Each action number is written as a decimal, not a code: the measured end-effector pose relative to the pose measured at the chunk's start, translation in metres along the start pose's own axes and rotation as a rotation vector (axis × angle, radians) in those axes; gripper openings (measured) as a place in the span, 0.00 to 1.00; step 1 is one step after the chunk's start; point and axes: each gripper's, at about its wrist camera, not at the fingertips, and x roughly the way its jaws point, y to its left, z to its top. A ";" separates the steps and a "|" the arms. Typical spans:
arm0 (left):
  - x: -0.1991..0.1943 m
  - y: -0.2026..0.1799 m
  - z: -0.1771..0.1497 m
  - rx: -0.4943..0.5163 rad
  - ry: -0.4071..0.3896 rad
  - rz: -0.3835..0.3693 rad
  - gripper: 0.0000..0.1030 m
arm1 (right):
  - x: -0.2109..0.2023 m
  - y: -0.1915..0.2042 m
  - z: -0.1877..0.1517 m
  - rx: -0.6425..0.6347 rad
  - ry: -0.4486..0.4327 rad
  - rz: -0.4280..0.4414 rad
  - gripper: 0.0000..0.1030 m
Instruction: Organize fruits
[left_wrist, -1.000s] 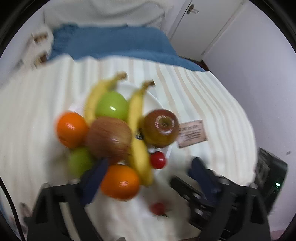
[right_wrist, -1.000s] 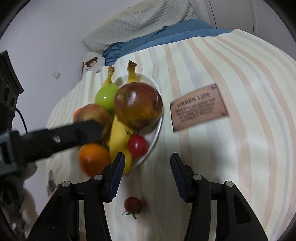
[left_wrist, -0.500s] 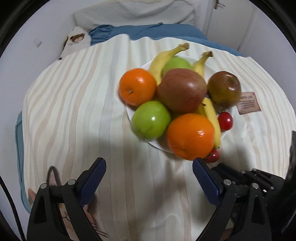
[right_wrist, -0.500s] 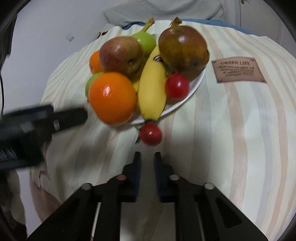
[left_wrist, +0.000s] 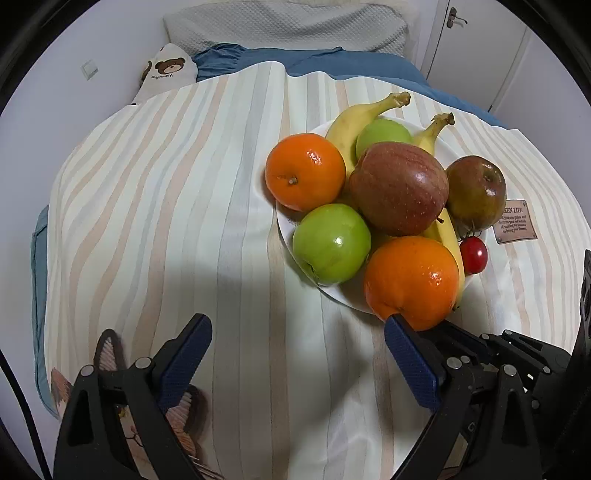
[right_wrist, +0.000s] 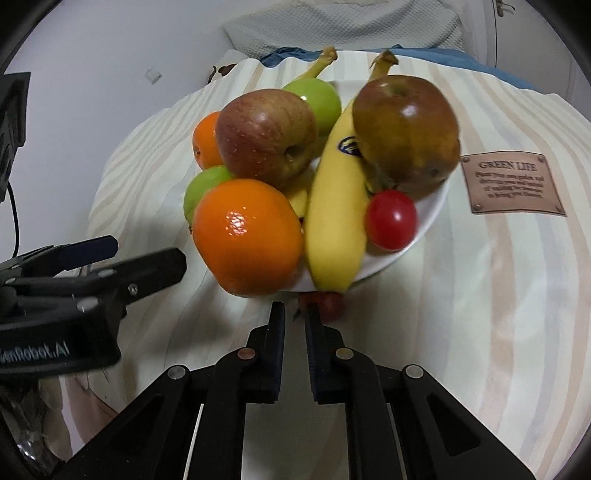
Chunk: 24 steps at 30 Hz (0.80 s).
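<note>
My right gripper (right_wrist: 294, 314) sits at bottom centre of its view, jaws clenched with nothing between them; a small red fruit (right_wrist: 328, 303) lies on the striped cloth (right_wrist: 480, 295) just past its tips, at the plate (right_wrist: 424, 218) edge. My left gripper (left_wrist: 297, 334) is at the bottom of its own frame, jaws spread wide over bare cloth. Beyond, centre right, the plate is heaped: near orange (left_wrist: 412, 282), green apple (left_wrist: 331, 243), cherry tomato (left_wrist: 473, 254), banana (right_wrist: 334, 221), red apple (left_wrist: 399, 188), far orange (left_wrist: 306, 171). A pillow (left_wrist: 284, 26) lies at top.
</note>
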 end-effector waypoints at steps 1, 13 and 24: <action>0.000 0.000 0.000 0.001 0.000 -0.002 0.93 | 0.001 0.002 0.001 0.003 0.001 0.003 0.12; 0.004 0.006 -0.002 -0.005 0.014 0.006 0.93 | 0.025 0.012 -0.002 0.037 0.040 0.053 0.25; 0.005 0.016 0.000 -0.043 0.014 0.016 0.93 | 0.000 0.005 -0.019 0.057 -0.052 -0.021 0.66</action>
